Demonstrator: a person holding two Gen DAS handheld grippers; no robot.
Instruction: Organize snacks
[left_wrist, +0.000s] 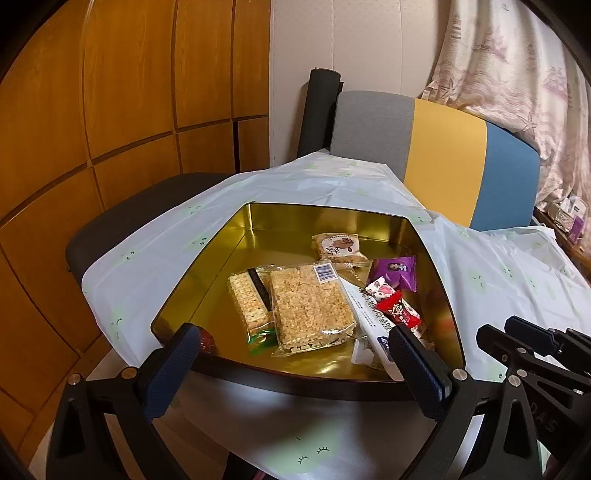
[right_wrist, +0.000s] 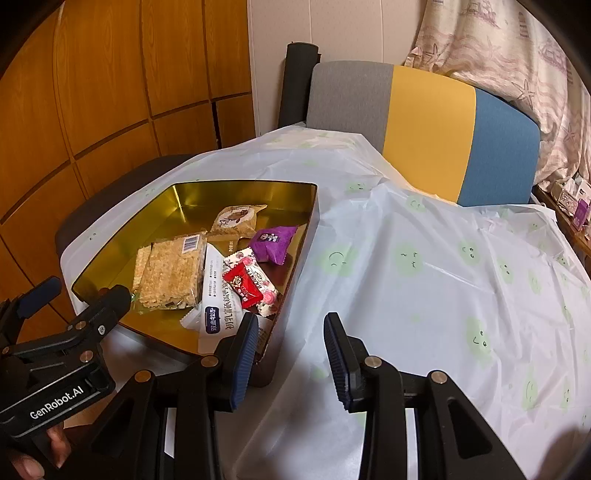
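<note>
Pale smiley tablecloth (right_wrist: 424, 266), gold tin (left_wrist: 295, 218) of wrapped snacks (left_wrist: 310, 306), both grippers (left_wrist: 295, 354) (right_wrist: 291, 354) empty, agape.

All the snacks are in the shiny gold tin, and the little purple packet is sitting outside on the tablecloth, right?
Not quite. The small purple packet lies inside the shiny gold tin with the other snacks, near its right wall, not on the pale smiley-print tablecloth. The right wrist view shows it clearly.

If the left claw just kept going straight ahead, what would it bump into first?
Probably the near rim of the gold tin: the left gripper, wide open, points straight over it. Clearing the rim, it would likely meet the rice crisp packet next, though depth is hard to judge.
</note>
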